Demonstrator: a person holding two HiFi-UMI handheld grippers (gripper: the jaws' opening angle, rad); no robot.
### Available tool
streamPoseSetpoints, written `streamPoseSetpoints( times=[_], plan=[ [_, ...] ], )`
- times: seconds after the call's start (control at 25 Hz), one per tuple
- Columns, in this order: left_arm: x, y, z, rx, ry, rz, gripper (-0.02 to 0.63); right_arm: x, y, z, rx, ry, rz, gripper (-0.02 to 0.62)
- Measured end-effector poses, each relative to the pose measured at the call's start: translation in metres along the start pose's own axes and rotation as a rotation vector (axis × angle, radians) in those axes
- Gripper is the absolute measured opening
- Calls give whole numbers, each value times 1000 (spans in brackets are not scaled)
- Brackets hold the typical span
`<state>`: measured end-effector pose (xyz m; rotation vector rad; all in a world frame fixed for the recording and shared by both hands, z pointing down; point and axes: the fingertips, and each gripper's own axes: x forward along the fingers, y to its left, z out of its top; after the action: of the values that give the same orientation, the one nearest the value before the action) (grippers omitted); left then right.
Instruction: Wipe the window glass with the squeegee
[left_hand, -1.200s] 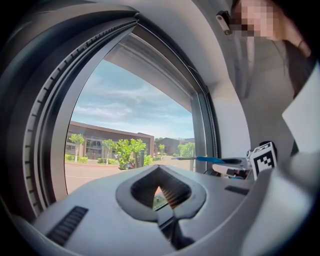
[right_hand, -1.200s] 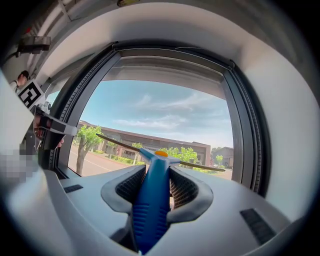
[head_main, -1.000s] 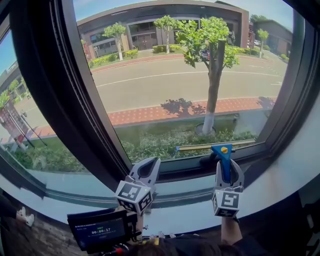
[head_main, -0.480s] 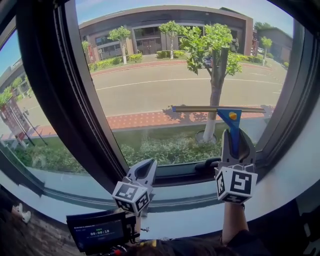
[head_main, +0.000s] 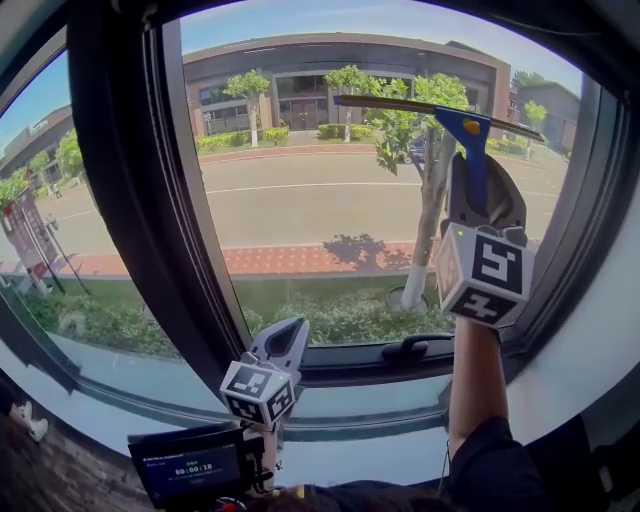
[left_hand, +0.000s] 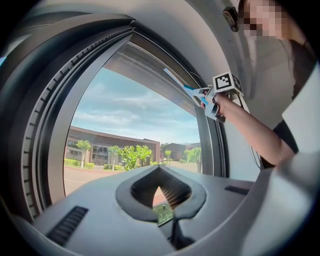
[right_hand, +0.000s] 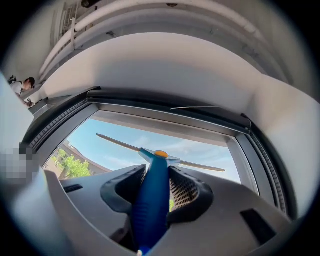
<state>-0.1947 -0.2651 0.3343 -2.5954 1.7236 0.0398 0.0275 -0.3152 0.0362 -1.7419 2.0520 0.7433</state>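
Two grippers, one squeegee, high on the window.

Head view: my right gripper (head_main: 483, 178) is up high and clenched on the blue handle of the single squeegee (head_main: 468, 125). Its long blade lies across the top of the window glass (head_main: 320, 220), tilted slightly down to the right. My left gripper (head_main: 290, 335) sits low by the bottom frame (head_main: 380, 372), near one dark latch handle (head_main: 420, 347) and above one small screen (head_main: 190, 467). Left gripper view: its two jaws are closed tip to tip with nothing between them. Right gripper view: both ribbed pads (right_hand: 187, 192) press the blue handle from either side, and the blade stands just beneath the upper frame (right_hand: 165, 112).
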Motion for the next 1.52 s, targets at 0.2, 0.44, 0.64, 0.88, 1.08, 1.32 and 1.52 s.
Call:
streamPoseSetpoints(
  times=[0.2, 0.44, 0.64, 0.88, 1.08, 1.32, 1.52],
  plan=[
    [2, 0, -1, -3, -4, 1, 2, 40, -12, 44, -23, -73, -20, 143],
    [2, 1, 0, -5, 1, 12, 2, 77, -20, 88, -65, -131, -50, 143],
    [3, 0, 2, 9, 3, 11, 2, 102, -21, 106, -72, -141, -66, 143],
    [2, 4, -3, 15, 11, 20, 2, 118, -21, 107, -63, -134, -64, 143],
    [0, 6, -3, 21, 11, 30, 2, 116, -20, 105, -65, -140, -59, 143],
    [2, 4, -2, 20, 4, 20, 2, 110, -17, 99, -75, -134, -54, 143],
    [1, 3, -4, 4, 1, 18, 2, 99, -12, 83, -75, -119, -49, 143]
  ],
)
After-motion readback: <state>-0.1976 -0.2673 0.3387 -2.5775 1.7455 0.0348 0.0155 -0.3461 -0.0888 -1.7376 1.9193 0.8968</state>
